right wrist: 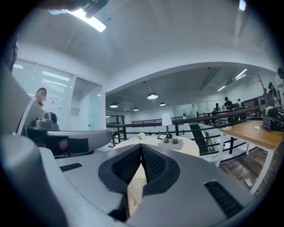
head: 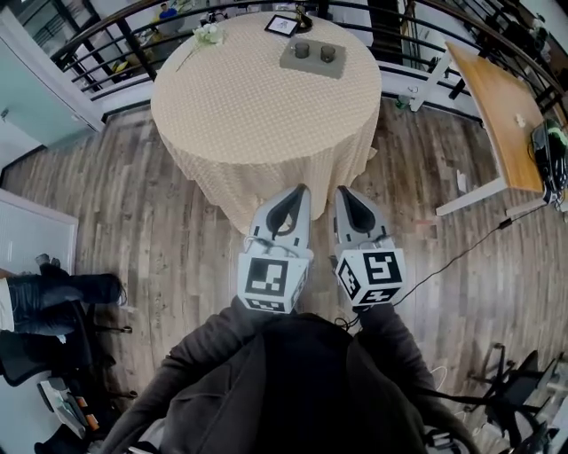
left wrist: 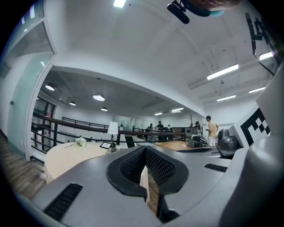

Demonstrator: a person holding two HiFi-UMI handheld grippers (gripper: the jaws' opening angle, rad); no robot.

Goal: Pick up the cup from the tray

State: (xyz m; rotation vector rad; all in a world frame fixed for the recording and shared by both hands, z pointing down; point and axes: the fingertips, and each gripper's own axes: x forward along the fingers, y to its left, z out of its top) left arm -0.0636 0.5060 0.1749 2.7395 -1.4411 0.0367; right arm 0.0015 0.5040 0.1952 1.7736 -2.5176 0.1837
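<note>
Hard to make out: we see two small dark cups, the left cup [head: 302, 50] and the right cup [head: 327, 54]. They are too small for us to tell what, if anything, is inside them, or which one the task means.
Cut off: in the left gripper view the left gripper's [left wrist: 145, 148] own grey body covers most of the round table [left wrist: 62, 159]. Only its left part, a lamp [left wrist: 113, 128] and a white flower [left wrist: 80, 142] show above it.
Hidden: our dark sleeves [head: 213, 355] fill the bottom of the head view and cover the hands behind the marker cubes.
Left gripper: in the head view the left gripper [head: 300, 189] is clenched, its ribbed pads meeting at the tip with nothing between them. It touches nothing.
Right gripper: the right gripper [head: 342, 189] is likewise closed on itself and empty. Its own view shows the right gripper [right wrist: 141, 145] with pads together, the tablecloth showing only through the gap below.
Grippers' place: we hold them side by side, close together, pointing at the table's [head: 257, 106] near edge.
Tray: the grey tray [head: 312, 67] lies on the far side of the table, just beside a picture frame [head: 282, 25].
Cups to grippers: both cups stand upright on the tray, well apart from both grippers, across the whole tabletop. In the right gripper view they sit above and slightly right of the pad tips, left cup [right wrist: 166, 140] and right cup [right wrist: 175, 140] on the tray [right wrist: 170, 145].
Beside: a wooden desk [head: 497, 106] stands to the right.
</note>
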